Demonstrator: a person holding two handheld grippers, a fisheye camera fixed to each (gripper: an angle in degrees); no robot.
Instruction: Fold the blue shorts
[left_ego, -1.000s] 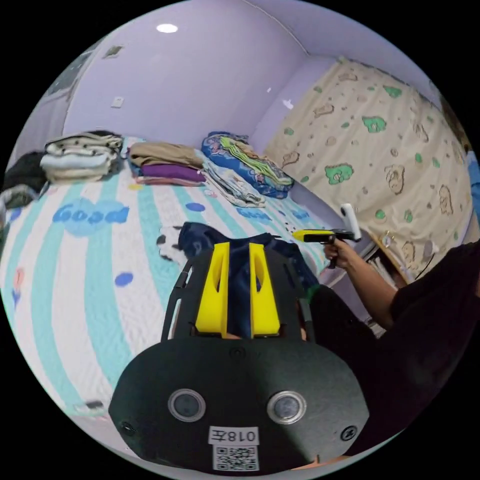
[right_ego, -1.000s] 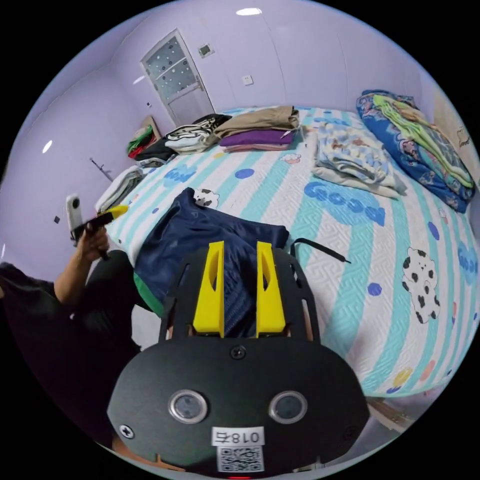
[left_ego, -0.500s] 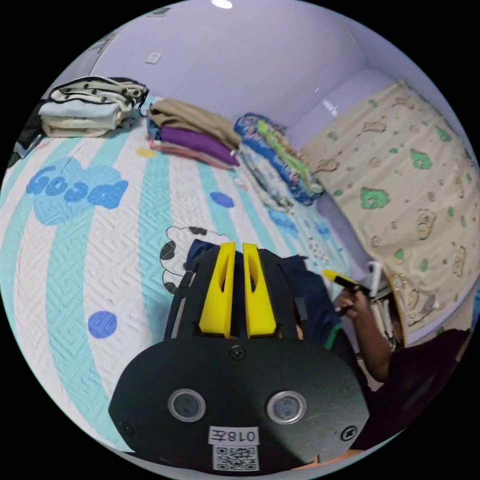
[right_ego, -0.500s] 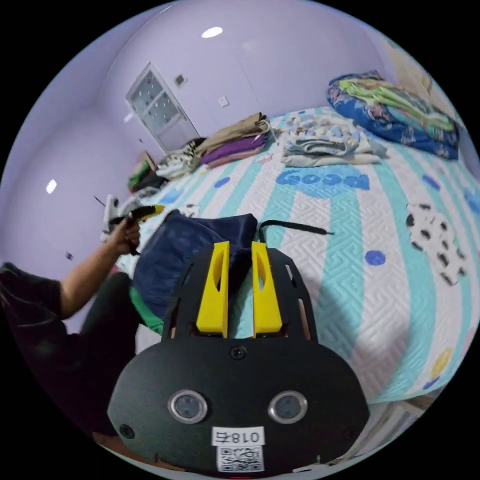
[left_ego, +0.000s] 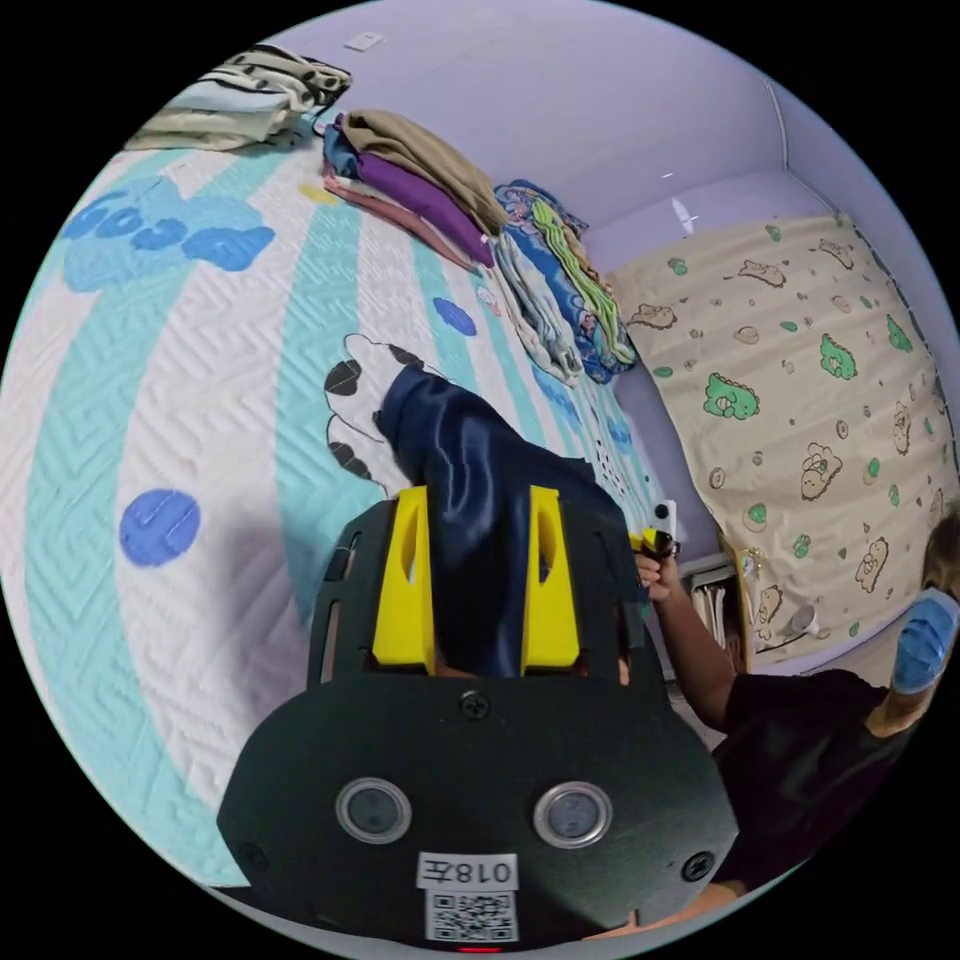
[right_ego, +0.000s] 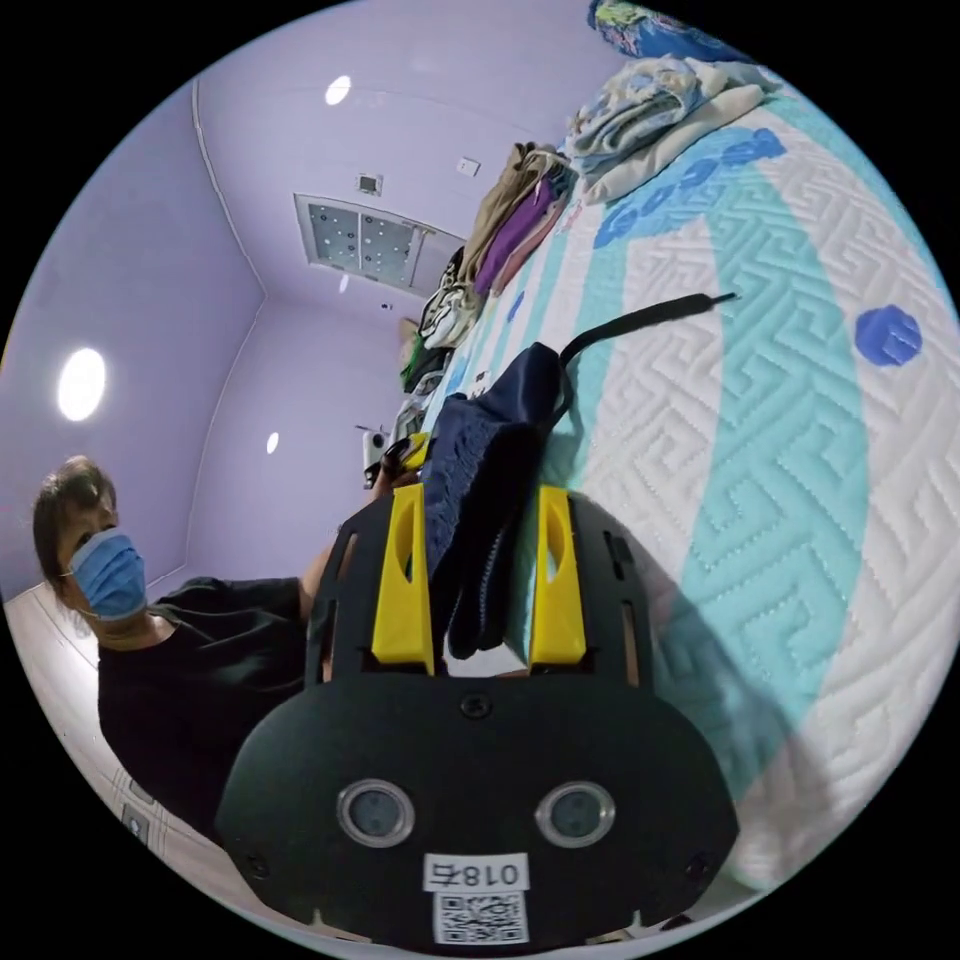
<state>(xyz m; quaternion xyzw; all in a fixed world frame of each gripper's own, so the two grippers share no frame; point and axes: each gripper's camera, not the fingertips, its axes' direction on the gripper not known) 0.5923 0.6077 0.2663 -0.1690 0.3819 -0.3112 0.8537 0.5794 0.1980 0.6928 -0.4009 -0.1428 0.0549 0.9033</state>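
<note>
My left gripper (left_ego: 477, 520) and right gripper (right_ego: 480, 520) each stand spread around the blue shorts (left_ego: 470, 470); only the right gripper view shows their black drawstring (right_ego: 640, 318) on the bed (right_ego: 800, 450).

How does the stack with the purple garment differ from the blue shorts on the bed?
The stack with the purple garment is folded flat in neat layers, while the blue shorts lie bunched and unfolded. The stack shows several colours: tan, purple and pink. The shorts are plain dark blue and shiny. The stack sits far up the striped quilt; the shorts run between the left gripper's jaws. Both rest on the quilt.
</note>
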